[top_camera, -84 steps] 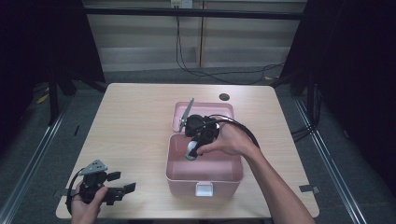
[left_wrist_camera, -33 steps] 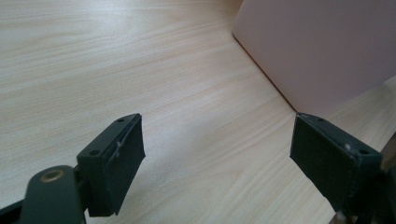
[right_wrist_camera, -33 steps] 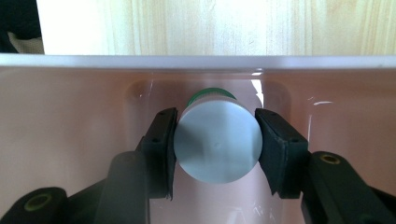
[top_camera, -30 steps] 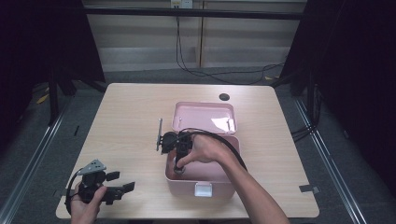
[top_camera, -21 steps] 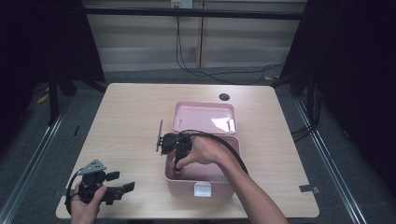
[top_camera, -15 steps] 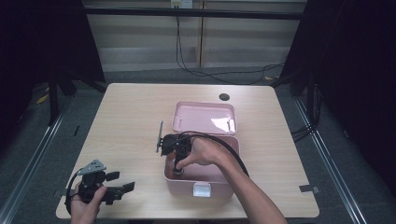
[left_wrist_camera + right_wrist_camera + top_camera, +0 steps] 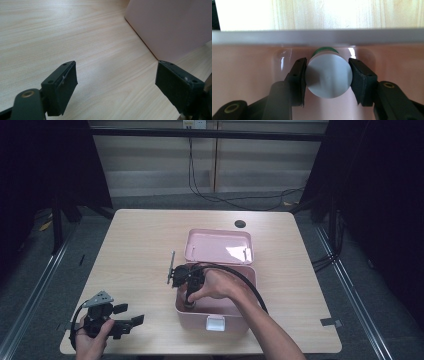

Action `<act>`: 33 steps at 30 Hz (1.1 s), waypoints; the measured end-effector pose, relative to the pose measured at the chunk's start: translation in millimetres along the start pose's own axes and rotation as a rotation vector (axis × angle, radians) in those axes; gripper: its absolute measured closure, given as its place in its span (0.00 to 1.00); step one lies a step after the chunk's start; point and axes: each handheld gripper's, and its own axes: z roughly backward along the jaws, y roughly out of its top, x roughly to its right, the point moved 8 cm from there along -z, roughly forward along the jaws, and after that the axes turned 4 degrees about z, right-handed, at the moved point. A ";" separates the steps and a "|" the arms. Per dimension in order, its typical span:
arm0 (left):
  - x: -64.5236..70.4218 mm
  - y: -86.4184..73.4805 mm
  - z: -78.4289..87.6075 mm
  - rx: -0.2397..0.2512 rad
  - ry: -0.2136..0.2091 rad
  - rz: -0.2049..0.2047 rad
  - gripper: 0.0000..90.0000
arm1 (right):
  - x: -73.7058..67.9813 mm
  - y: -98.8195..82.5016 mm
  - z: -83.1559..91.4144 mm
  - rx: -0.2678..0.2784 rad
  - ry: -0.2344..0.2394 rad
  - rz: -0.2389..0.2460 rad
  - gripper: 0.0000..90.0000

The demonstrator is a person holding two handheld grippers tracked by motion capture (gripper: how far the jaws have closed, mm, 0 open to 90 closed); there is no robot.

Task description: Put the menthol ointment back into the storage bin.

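Note:
A pink box [image 7: 233, 322] stands open at the table's middle front, its lid [image 7: 218, 246] laid back behind it. My right gripper [image 7: 189, 301] reaches down into the box's left end. In the right gripper view it [image 7: 328, 73] is shut on a grey bottle [image 7: 329, 76] with a green cap, held close to the box's inner wall [image 7: 244, 67]. My left gripper [image 7: 130, 315] rests at the table's front left corner, open, with nothing between its fingers. In the left gripper view it [image 7: 117, 80] points along the bare tabletop toward the box's outer side [image 7: 170, 25].
A white latch [image 7: 215, 322] sits on the box's front wall. A dark round hole [image 7: 240, 224] marks the table's far side. Bare wood lies to the left of the box and to its right. Cables trail on the floor behind the table.
My right gripper has moved from over the box's middle to its left end and sunk a little deeper inside with the bottle. The left gripper has stayed still.

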 end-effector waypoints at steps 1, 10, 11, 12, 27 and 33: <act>-0.1 0.1 0.1 0.001 0.002 -0.001 0.19 | 0.3 -0.1 -0.7 -0.003 -0.001 0.004 0.57; -0.5 0.0 0.3 0.000 0.003 -0.001 0.19 | 1.6 0.0 -3.6 -0.004 -0.006 -0.009 0.57; -0.8 0.3 0.4 0.003 0.007 -0.002 0.19 | 2.2 -0.1 -3.8 -0.003 -0.005 -0.003 0.56; -0.8 0.3 0.4 0.003 0.007 -0.002 0.19 | 2.2 -0.1 -3.8 -0.003 -0.005 -0.003 0.56; 1.4 -0.2 -0.8 -0.001 0.009 -0.012 0.20 | 4.4 -8.1 11.0 0.060 0.006 -0.065 0.34; 0.5 -0.2 -0.9 0.001 0.010 -0.005 0.20 | 5.9 -14.0 22.9 0.097 -0.003 -0.102 0.29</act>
